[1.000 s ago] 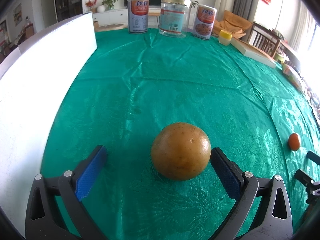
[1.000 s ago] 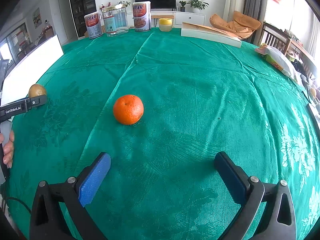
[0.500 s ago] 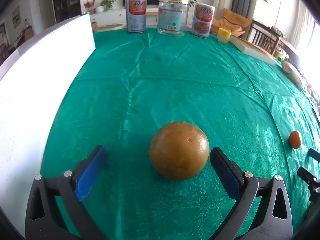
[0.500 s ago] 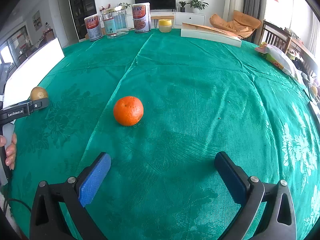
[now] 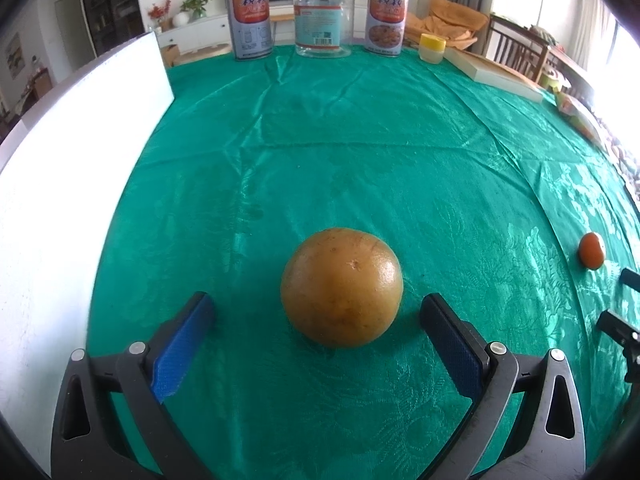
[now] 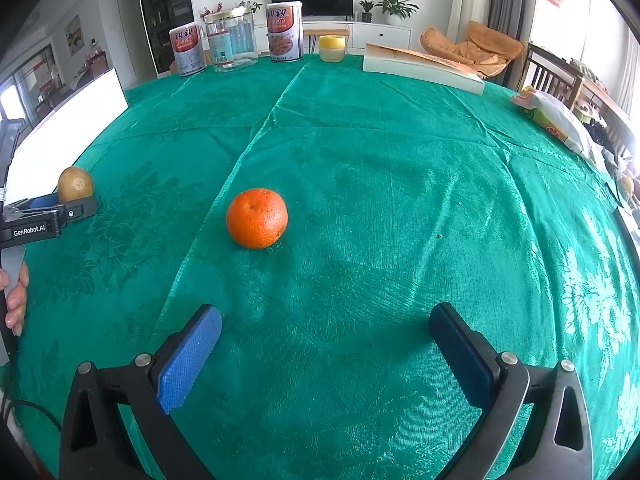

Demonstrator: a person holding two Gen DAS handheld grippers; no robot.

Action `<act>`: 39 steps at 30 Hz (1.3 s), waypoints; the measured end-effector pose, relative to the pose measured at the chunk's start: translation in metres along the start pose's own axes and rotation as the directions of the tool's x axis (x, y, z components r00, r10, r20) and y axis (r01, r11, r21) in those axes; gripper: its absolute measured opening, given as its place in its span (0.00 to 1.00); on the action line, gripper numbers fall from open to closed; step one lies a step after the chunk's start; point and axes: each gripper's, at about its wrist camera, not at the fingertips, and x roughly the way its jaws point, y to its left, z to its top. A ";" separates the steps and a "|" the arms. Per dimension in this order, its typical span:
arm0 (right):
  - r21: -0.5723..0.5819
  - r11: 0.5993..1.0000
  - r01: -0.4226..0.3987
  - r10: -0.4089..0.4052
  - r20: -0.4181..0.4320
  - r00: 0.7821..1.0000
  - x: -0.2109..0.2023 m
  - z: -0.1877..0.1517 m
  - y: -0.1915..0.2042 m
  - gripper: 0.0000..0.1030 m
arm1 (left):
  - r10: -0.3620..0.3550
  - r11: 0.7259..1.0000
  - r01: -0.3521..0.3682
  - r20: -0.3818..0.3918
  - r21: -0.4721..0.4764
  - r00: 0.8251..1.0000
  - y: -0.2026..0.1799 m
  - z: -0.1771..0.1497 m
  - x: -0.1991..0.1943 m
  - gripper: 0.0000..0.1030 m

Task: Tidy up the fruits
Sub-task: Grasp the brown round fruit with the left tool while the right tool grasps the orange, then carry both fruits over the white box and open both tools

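Note:
A large brown-yellow round fruit [image 5: 341,287] sits on the green tablecloth [image 5: 340,152] just ahead of my open left gripper [image 5: 316,312], between the lines of its two fingers and touching neither. The same fruit shows small at the left of the right wrist view [image 6: 75,184], behind the left gripper. A small orange [image 6: 257,218] lies ahead and left of my open, empty right gripper [image 6: 326,320]. It also shows at the far right of the left wrist view [image 5: 591,250].
A white board [image 5: 80,128] stands along the table's left side. Two tins [image 5: 248,24] and a glass jar [image 5: 323,20] stand at the far edge, with a yellow-lidded pot [image 6: 332,48], a flat box [image 6: 422,68] and a snack bag [image 6: 556,114] to the right.
The left gripper has drawn back slightly, so the brown fruit sits a little farther ahead of the fingers. The right gripper has barely moved.

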 end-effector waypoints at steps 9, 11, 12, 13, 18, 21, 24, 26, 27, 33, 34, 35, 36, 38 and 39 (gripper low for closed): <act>-0.028 0.988 -0.150 0.144 -0.144 0.979 0.014 0.066 0.018 0.75 | -0.078 0.996 0.076 -0.074 -0.037 0.994 0.005 0.007 -0.012 0.57; -0.035 0.989 -0.142 0.133 -0.190 0.973 0.029 0.069 0.025 0.53 | -0.105 0.994 0.102 -0.074 -0.044 0.992 0.006 0.007 -0.013 0.47; -0.058 0.993 -0.107 0.097 -0.157 0.983 0.027 0.070 0.028 0.44 | -0.101 0.994 0.098 -0.072 -0.047 0.992 0.006 0.006 -0.015 0.46; -0.059 0.993 -0.100 0.090 -0.159 0.983 0.027 0.071 0.029 0.29 | -0.100 0.994 0.097 -0.066 -0.049 0.993 0.007 0.005 -0.019 0.46; -0.051 0.982 -0.180 0.172 -0.129 0.977 -0.009 0.068 0.051 0.29 | -0.230 0.967 0.231 0.019 -0.106 0.973 0.016 -0.001 -0.081 0.46; -0.082 0.950 -0.301 0.292 -0.112 0.950 -0.044 0.084 0.094 0.29 | -0.322 0.933 0.333 0.091 -0.140 0.942 0.039 0.003 -0.141 0.46; -0.175 0.892 -0.418 0.407 -0.094 0.908 -0.079 0.108 0.163 0.29 | -0.298 0.934 0.323 0.165 -0.151 0.940 0.084 0.009 -0.196 0.46; -0.236 0.840 -0.489 0.478 -0.106 0.872 -0.096 0.123 0.216 0.29 | -0.237 0.943 0.271 0.182 -0.192 0.954 0.126 0.011 -0.217 0.46; -0.271 0.813 -0.516 0.505 -0.116 0.856 -0.103 0.128 0.245 0.29 | -0.194 0.947 0.232 0.179 -0.221 0.964 0.149 0.010 -0.221 0.46; -0.482 0.728 -0.487 0.459 -0.185 0.869 -0.093 0.145 0.398 0.30 | 0.104 0.921 -0.099 -0.007 -0.377 0.995 0.265 -0.016 -0.181 0.46; -0.505 0.721 -0.475 0.432 -0.210 0.877 -0.083 0.144 0.416 0.30 | 0.128 0.914 -0.134 -0.042 -0.384 0.991 0.276 -0.022 -0.171 0.46; -0.529 0.717 -0.455 0.398 -0.226 0.889 -0.074 0.143 0.432 0.30 | 0.136 0.907 -0.155 -0.075 -0.391 0.988 0.286 -0.028 -0.162 0.46; -0.554 0.713 -0.430 0.362 -0.233 0.902 -0.066 0.141 0.446 0.30 | 0.137 0.902 -0.166 -0.101 -0.398 0.985 0.291 -0.034 -0.154 0.46; -0.604 0.702 -0.379 0.284 -0.250 0.926 -0.049 0.136 0.466 0.30 | 0.138 0.895 -0.186 -0.146 -0.405 0.980 0.299 -0.043 -0.140 0.47; -0.620 0.700 -0.353 0.246 -0.255 0.935 -0.042 0.134 0.472 0.31 | 0.142 0.894 -0.196 -0.160 -0.403 0.977 0.300 -0.046 -0.135 0.47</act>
